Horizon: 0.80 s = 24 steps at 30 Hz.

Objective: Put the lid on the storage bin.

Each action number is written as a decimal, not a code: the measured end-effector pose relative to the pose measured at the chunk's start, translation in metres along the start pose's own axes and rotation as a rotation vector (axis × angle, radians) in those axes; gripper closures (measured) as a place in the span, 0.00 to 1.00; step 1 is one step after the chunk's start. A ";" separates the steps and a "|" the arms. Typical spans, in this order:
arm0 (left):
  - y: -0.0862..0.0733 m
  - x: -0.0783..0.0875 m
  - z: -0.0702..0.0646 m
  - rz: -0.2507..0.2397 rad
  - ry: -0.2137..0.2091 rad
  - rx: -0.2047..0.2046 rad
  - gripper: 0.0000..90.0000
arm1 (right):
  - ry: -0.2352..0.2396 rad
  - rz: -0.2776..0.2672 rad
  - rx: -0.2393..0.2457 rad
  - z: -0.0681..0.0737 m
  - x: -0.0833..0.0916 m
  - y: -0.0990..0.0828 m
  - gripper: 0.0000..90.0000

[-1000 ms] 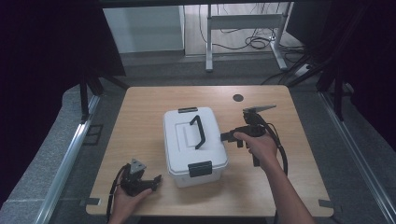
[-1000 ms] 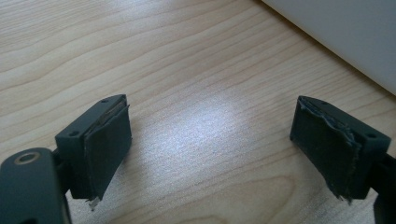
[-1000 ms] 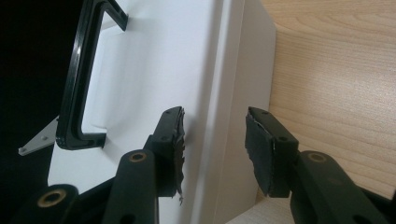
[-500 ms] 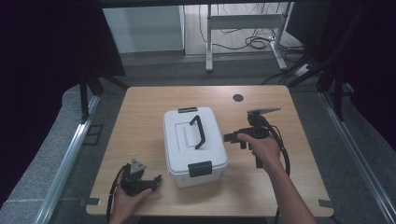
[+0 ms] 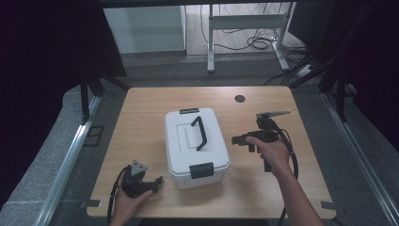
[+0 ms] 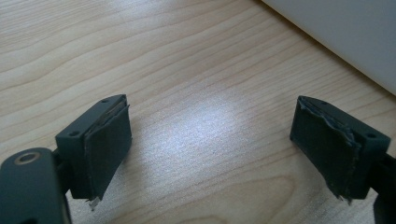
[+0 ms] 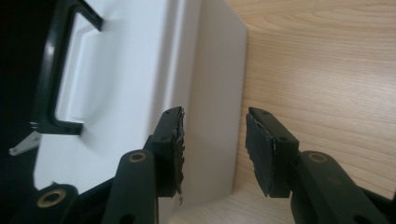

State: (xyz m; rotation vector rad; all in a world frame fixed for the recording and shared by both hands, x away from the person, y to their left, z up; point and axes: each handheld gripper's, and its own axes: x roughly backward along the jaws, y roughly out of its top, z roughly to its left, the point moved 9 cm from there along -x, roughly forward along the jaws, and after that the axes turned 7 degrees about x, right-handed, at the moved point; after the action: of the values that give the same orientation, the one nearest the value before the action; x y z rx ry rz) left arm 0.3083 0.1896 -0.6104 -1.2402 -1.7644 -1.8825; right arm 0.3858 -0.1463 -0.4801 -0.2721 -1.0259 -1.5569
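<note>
- We see the white box (image 5: 196, 147) at mid-table (image 5: 141, 113), lid latched, contents hidden.
- Our right gripper (image 5: 238, 140) hovers just right of it, jaws parted, gripping nothing.
- Our left gripper (image 5: 157, 181) rests near-left, jaws released.

White box (image 6: 345, 37) cut off at top-right corner in left gripper view; handle (image 7: 51, 70) partly cropped by top edge in right gripper view.

High view looks down; gripper views sit close, sharing the white box (image 5: 196, 147).
</note>
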 end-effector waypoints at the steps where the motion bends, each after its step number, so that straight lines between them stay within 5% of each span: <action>1: 0.000 0.000 0.000 0.000 0.000 0.000 0.14 | -0.005 -0.001 -0.004 -0.003 0.000 -0.001 0.64; 24: 0.000 0.000 -0.001 -0.002 0.004 0.004 0.14 | -0.062 -0.058 0.032 -0.067 0.006 -0.044 0.61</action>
State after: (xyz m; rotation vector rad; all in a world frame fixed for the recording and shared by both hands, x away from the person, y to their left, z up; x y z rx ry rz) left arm 0.3080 0.1891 -0.6103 -1.2331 -1.7671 -1.8802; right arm 0.3689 -0.2030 -0.5353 -0.2720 -1.1151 -1.5912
